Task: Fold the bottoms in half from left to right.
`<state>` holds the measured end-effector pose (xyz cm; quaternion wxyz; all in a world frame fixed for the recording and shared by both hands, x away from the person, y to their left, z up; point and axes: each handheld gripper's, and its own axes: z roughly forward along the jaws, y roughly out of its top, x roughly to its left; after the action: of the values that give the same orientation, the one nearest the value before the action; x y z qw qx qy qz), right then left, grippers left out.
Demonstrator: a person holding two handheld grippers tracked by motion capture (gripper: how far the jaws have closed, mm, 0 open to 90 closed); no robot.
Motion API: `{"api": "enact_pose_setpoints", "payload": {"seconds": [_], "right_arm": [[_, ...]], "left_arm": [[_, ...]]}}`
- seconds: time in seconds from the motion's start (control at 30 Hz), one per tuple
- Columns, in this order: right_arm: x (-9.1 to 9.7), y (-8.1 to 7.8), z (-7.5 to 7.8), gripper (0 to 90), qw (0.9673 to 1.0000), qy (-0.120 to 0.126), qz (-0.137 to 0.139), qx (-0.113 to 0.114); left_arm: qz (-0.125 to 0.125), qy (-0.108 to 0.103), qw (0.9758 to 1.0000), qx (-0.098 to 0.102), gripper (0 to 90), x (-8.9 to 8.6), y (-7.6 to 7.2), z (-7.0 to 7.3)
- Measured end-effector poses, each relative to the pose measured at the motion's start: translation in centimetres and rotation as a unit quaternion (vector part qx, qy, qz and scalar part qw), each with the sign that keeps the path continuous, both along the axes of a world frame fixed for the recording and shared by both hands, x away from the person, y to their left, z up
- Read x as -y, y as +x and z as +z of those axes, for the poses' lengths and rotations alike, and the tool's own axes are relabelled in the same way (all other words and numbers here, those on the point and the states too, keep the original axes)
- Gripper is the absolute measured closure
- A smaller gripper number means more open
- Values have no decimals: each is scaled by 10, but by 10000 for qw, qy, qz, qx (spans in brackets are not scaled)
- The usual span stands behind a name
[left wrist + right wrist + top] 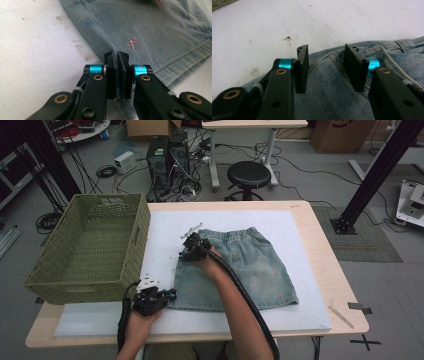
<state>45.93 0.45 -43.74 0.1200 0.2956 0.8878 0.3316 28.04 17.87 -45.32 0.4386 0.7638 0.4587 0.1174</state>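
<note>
Left gripper [117,56] is clamped tight on the near-left hem corner of the denim skirt [240,267], while the right gripper [325,56] sits at the far-left waistband corner with its jaws about half open, denim bunched between them but, as far as I can tell from that close view, the pads aren't pinching it yet. The skirt lies flat on the white mat [300,235] in the middle of the table [327,265], no fold in it so far. So I'd say it's early days: one corner grabbed, second grip pending, and the green basket [90,247] at the left sits empty.
</note>
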Motion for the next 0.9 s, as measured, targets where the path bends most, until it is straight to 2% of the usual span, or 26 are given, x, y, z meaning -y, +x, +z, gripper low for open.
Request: {"api": "enact_pose_setpoints", "payload": {"seconds": [0.17,0.37,0.43,0.57,0.77,0.9], "right_arm": [[-3,-4,0,706,9995,-220,-26,231],[-3,-5,0,794,9994,-207,-48,277],[-2,-6,0,864,9997,-124,-12,230],[-1,-7,2,869,9996,-95,-13,267],[7,-6,8,874,9996,89,-19,253],[14,-7,13,875,9991,350,-66,209]], "left_arm": [[16,58,10000,-6,859,1,0,0],[35,45,10000,-8,859,2,1,0],[26,8,10000,-1,859,2,1,0],[-31,-123,9999,47,860,3,2,3],[-34,-230,9997,119,860,2,1,8],[-64,-272,9995,177,860,3,0,11]]}}
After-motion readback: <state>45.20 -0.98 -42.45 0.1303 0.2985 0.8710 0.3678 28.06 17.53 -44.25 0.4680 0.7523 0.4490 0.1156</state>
